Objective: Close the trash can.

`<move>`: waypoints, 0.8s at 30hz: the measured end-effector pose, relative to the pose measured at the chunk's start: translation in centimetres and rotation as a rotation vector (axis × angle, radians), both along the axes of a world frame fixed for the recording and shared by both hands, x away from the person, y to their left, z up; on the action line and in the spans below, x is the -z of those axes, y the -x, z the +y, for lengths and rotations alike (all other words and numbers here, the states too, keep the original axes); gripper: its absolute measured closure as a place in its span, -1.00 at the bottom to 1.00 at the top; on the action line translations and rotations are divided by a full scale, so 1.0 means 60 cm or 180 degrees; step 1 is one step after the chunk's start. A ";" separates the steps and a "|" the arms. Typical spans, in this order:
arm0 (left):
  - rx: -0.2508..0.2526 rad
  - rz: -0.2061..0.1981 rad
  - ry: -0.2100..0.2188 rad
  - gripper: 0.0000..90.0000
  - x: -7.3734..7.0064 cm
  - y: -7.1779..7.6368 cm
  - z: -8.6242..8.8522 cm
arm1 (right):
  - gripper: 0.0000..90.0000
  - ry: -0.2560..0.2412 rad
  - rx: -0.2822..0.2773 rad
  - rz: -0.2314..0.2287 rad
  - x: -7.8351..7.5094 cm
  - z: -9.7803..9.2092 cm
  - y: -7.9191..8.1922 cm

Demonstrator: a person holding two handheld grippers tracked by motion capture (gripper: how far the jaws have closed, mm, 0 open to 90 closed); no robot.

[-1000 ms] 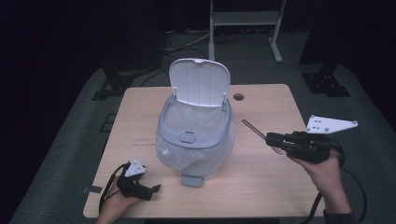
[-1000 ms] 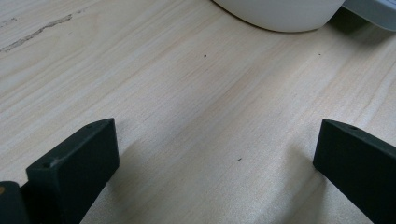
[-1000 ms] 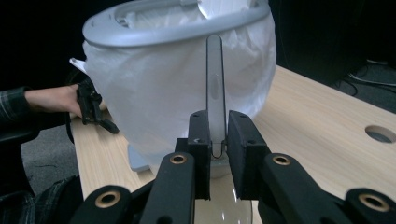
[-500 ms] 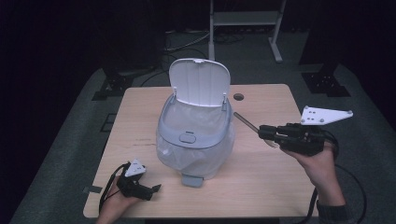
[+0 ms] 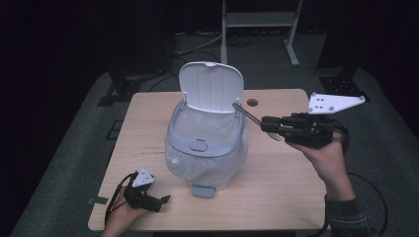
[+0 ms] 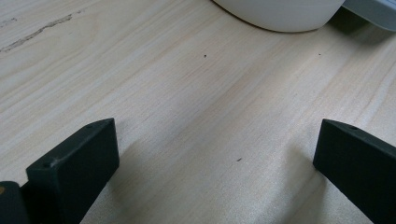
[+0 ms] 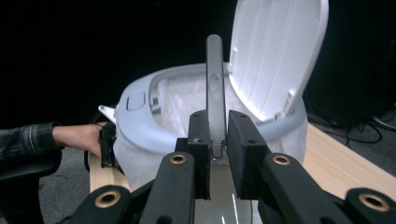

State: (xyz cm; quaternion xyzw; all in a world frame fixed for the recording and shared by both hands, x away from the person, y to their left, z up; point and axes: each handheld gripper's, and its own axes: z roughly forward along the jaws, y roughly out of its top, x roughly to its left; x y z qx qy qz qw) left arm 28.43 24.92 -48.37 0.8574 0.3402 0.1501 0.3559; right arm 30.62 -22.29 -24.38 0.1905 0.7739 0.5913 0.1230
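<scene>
Two grippers: my right gripper (image 5: 264,123) is clamped on a slim grey utensil handle (image 7: 215,93), tip over the open white lidded bin (image 5: 205,143) mid-table; left gripper (image 6: 215,154) rests spread apart on the wooden table (image 5: 276,187).

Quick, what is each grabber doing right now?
Left gripper: open, holding nothing, low over the table.
Right gripper: shut on the grey handle, near the bin.
</scene>
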 end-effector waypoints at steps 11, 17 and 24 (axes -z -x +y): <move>0.0000 0.0000 0.0000 -1.00 0.000 0.000 0.000 | 0.76 -0.0037 -0.0176 -0.0056 -0.029 0.059 -0.027; 0.0009 0.0001 -0.0001 -1.00 0.000 0.000 0.000 | 0.76 -0.0043 -0.0247 -0.0054 -0.035 0.092 -0.043; 0.0019 0.0002 -0.0003 -1.00 0.000 -0.001 0.000 | 0.76 -0.0083 -0.0318 -0.0049 -0.039 0.124 -0.060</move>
